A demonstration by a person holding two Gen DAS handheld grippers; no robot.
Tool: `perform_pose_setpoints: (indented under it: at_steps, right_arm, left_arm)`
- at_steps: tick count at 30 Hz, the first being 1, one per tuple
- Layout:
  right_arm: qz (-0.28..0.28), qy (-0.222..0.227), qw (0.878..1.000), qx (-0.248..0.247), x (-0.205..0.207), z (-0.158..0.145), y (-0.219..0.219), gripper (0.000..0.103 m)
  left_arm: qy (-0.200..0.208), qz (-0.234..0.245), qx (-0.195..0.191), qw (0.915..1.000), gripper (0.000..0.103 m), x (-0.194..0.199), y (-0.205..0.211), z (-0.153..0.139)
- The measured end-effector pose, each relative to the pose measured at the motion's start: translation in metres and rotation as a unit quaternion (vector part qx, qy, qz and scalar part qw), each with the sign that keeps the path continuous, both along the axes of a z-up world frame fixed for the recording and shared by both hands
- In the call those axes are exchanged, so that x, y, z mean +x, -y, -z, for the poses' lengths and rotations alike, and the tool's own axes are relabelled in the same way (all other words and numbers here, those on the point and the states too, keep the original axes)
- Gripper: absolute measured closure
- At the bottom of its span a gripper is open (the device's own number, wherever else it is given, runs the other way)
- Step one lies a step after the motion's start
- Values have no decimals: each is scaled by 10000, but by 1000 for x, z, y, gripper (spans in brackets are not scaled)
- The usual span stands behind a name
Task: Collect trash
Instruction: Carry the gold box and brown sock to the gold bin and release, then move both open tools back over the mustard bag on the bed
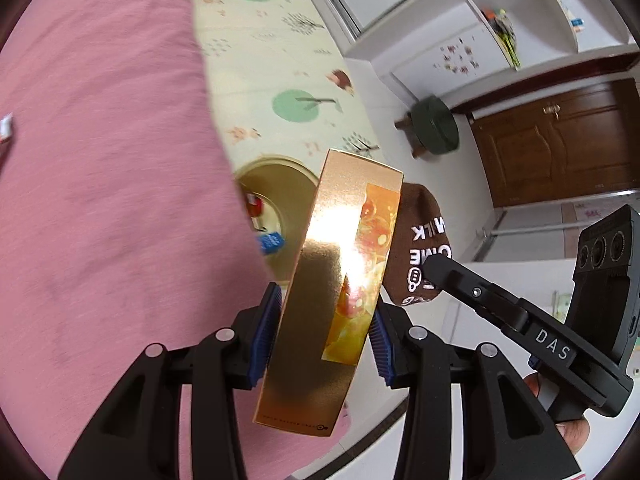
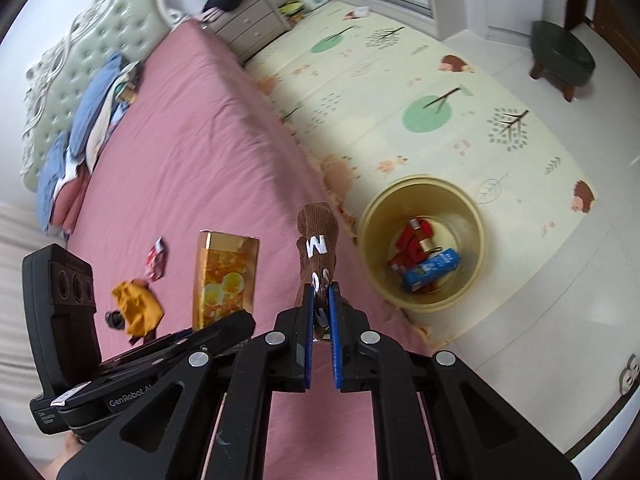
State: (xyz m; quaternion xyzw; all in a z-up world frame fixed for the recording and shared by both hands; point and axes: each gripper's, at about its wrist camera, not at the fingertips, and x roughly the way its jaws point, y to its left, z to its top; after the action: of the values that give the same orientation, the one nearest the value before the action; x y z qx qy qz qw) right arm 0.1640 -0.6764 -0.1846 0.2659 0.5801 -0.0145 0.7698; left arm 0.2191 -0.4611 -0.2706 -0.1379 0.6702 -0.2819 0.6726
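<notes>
Left tongs (image 1: 324,336): clamping the glossy gold cardboard box (image 1: 340,280) upright, clearing the pink bed's (image 2: 192,152) edge.
Right tongs (image 2: 320,320): pinching the brown knitted sock (image 2: 316,248), likewise lifted for carrying.
Yellow plastic bin (image 2: 474,216): standing on the floor beside the bed's edge, holding trash.

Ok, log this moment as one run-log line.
left gripper: shut on gold box | right gripper: shut on brown sock | bin: on floor beside bed, holds trash
</notes>
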Motion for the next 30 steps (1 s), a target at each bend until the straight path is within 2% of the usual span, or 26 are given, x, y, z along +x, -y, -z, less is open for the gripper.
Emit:
perform_pose_setpoints:
  at_steps: [6, 7, 8, 9, 11, 19, 25, 30]
  right_arm:
    - [351, 49, 9994, -49, 3, 1, 47, 94]
    - [420, 65, 9991, -79, 3, 0, 53, 93]
    - [569, 82, 9983, -114, 3, -1, 62, 77]
    - [661, 80, 9977, -106, 2, -1, 69, 54]
    - [881, 137, 9959, -119, 1, -2, 81, 51]
    - [790, 112, 9968, -46, 8, -1, 72, 53]
    - [332, 166, 9993, 71, 24, -5, 24, 55]
    - [-232, 221, 9994, 137, 39, -10, -36, 57]
  left_arm:
    - [-71, 349, -163, 9992, 59, 10, 54, 8]
    - [-30, 398, -91, 9992, 53, 12, 60, 7]
    - [66, 420, 148, 9990, 23, 15, 66, 4]
    - [190, 399, 358, 9984, 8, 17, 70, 0]
    - [369, 445, 343, 9977, 9, 20, 75, -8]
    - [568, 598, 457, 9955, 9, 21, 56, -18]
    - [538, 236, 537, 9968, 9, 17, 3, -20]
    - [568, -282, 686, 9956, 9, 12, -61, -22]
